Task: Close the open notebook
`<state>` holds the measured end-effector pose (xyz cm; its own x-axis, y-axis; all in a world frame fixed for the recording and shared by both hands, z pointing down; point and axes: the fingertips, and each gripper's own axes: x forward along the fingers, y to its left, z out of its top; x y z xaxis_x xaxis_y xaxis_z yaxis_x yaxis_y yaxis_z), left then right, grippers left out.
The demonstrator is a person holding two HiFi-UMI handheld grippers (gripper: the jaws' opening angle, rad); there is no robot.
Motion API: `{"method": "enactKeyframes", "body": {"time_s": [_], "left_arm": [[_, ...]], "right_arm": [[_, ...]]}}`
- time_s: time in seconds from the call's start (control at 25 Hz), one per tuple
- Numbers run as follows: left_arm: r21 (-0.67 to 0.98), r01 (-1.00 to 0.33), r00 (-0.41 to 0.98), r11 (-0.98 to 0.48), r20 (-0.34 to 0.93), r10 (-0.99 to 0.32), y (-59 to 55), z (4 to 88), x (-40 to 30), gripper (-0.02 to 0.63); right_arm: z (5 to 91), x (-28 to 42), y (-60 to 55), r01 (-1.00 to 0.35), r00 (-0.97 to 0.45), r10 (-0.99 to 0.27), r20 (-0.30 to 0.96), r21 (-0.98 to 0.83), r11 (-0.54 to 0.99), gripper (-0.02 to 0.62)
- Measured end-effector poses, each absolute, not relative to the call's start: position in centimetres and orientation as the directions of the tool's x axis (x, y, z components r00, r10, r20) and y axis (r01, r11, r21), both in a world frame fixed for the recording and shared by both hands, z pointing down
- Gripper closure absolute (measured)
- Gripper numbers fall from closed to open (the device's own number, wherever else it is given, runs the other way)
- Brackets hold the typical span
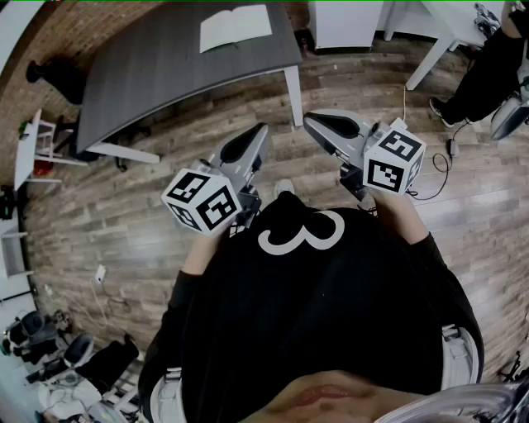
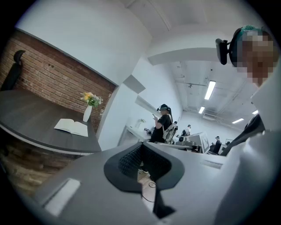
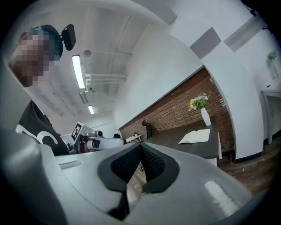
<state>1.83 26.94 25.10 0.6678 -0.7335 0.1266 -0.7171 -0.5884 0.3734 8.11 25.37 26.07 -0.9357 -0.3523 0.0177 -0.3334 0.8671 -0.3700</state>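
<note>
Two tongs are held out level in front of the person. The left tongs are pressed together at the tips with nothing between them. The right tongs are likewise pressed together and pinch nothing. Each carries one marker cube, two in all: the left cube and the right cube. Both tongs hang over the floor, well apart from the desk.

There is one notebook. It lies open and flat, white pages up, on the far part of the one dark grey desk, and neither pair of tongs touches it. One white vase with yellow flowers stands upright near the notebook, on the side towards the brick wall. Nothing else shows on the desk top.

The desk stands on white legs on a wood-plank floor, with one black chair at its end by the brick. A cable trails over the planks to the right. A white table stands further off, and a second person in black is standing beside one. Beyond the brick, the walls are plain white, and strip lights hang from the ceiling.
</note>
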Motion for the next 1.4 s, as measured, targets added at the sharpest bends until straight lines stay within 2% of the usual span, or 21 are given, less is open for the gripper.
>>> {"method": "enactKeyframes", "body": {"time_s": [0.52, 0.84, 1.4], "left_arm": [[0.418, -0.707, 0.670, -0.571, 0.137, -0.730, 21.2, 27.1, 0.0, 0.591], [0.472, -0.699, 0.668, -0.538, 0.162, -0.726, 11.9, 28.8, -3.9, 0.591], [0.506, -0.695, 0.659, -0.511, 0.165, -0.734, -2.4, 30.2, -11.0, 0.592]], "right_arm": [[27.9, 6.7, 19.4, -0.350, -0.930, -0.363, 0.050, -0.413, 0.841, 0.595], [29.9, 2.7, 10.1, -0.356, -0.930, -0.353, 0.099, -0.471, 0.807, 0.594], [30.4, -4.1, -4.3, -0.389, -0.921, -0.344, 0.181, -0.457, 0.800, 0.594]]}}
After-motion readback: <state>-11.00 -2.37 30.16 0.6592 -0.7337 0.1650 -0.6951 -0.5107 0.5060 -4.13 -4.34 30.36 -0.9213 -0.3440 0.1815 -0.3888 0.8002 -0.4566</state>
